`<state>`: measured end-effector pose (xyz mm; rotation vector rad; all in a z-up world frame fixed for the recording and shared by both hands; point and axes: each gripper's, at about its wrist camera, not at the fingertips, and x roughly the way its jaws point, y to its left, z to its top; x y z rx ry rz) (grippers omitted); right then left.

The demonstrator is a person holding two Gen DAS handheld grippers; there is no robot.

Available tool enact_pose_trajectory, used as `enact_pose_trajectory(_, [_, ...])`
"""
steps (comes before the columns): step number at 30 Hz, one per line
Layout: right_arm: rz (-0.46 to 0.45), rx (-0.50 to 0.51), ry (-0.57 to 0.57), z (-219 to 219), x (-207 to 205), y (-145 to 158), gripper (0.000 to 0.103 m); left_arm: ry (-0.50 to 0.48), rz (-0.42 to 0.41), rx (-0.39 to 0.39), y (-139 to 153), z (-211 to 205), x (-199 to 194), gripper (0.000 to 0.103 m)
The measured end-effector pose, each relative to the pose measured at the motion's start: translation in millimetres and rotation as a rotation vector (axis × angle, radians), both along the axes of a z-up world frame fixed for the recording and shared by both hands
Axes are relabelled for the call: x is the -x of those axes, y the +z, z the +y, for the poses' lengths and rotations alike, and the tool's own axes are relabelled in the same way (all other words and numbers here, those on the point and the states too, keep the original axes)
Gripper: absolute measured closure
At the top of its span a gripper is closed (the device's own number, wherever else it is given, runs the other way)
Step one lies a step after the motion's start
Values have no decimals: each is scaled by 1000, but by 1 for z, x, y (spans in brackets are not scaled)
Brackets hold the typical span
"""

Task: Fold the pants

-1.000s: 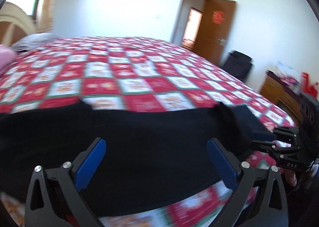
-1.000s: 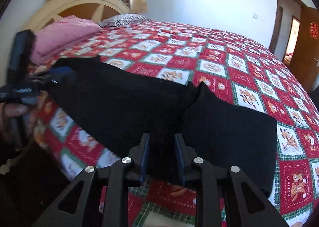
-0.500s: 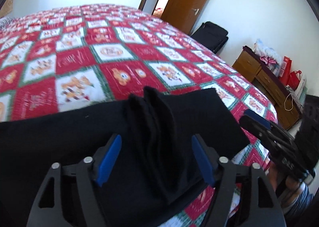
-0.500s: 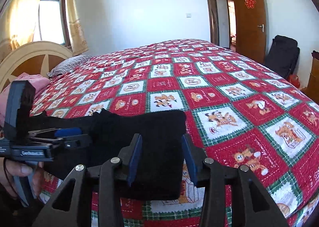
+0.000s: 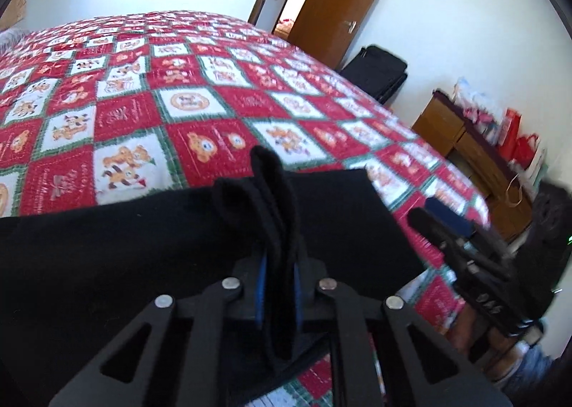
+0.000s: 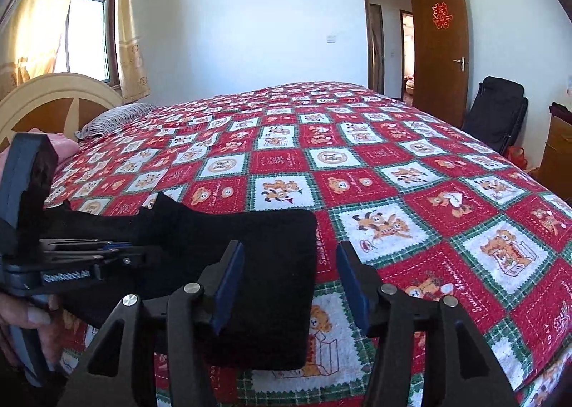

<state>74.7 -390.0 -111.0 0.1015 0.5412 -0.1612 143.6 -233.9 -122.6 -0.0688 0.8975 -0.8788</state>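
Left gripper (image 5: 279, 296) just clamped pants (image 5: 143, 246) ridge to lift the fold; right gripper (image 6: 289, 285) jaws opening, releasing.

the right hand-held gripper (image 5: 464, 249) is motion-blurred in the left wrist view; the black pants (image 5: 143, 249) run off that view's left edge.

The pants (image 6: 250, 264) are plain black, lying on a bedspread (image 6: 393, 163) checked in red and white squares with green borders and orange bear pictures. Beyond the bedspread stands a brown door (image 6: 441, 49) bearing a red emblem; both grippers have blue pads.
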Motion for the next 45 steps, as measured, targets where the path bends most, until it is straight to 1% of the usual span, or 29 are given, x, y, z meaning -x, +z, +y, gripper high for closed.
enact_pose_trajectory(3, [-19,1,-6,0,2,3,46,33,38,55,11,22,-7,90])
enact_pose_trajectory(6, [-17,-4,-6,-1,2,2,43,74,57,84,17,43,-14,90])
enact_pose_trajectory(9, [-14,-4,-3,0,1,1,42,121,65,95,17,66,-20,91])
enact_pose_trajectory(14, [-11,1,15,4,1,0,42,174,81,96,10,90,-25,91])
enact_pose_trajectory(16, [-12,1,28,6,1,0,42,199,87,106,7,101,-26,91])
enact_pose_trajectory(20, [-36,-45,129,17,4,2,42,239,98,123,4,120,-29,91])
enact_pose_trajectory(22, [-37,-48,212,30,6,2,41,257,95,114,2,129,-30,91])
enact_pose_trajectory(23, [-28,-42,276,40,6,0,41,266,94,107,1,132,-30,91])
enact_pose_trajectory(25, [-9,-11,362,58,8,-3,41,288,101,104,-4,140,-32,91])
enact_pose_trajectory(29, [40,61,466,86,10,-15,41,306,123,101,-14,148,-32,91])
enact_pose_trajectory(31, [89,94,483,95,6,-25,41,311,128,98,-17,152,-32,90])
enact_pose_trajectory(34, [198,109,456,97,-6,-42,41,318,137,81,-25,154,-33,90])
enact_pose_trajectory(38, [212,51,460,89,-6,-44,40,322,122,37,-35,152,-33,89])
enact_pose_trajectory(39, [224,45,462,88,-9,-47,40,322,117,28,-37,152,-33,86])
enact_pose_trajectory(41, [226,78,467,92,-8,-48,39,321,77,2,-34,149,-29,84])
enact_pose_trajectory(42, [221,91,467,93,-6,-47,39,317,41,-29,-31,147,-25,84])
enact_pose_trajectory(43, [218,84,465,93,-4,-45,39,314,25,-40,-30,147,-24,83])
enact_pose_trajectory(45, [210,64,457,90,-2,-41,39,292,8,-40,-29,148,-20,87])
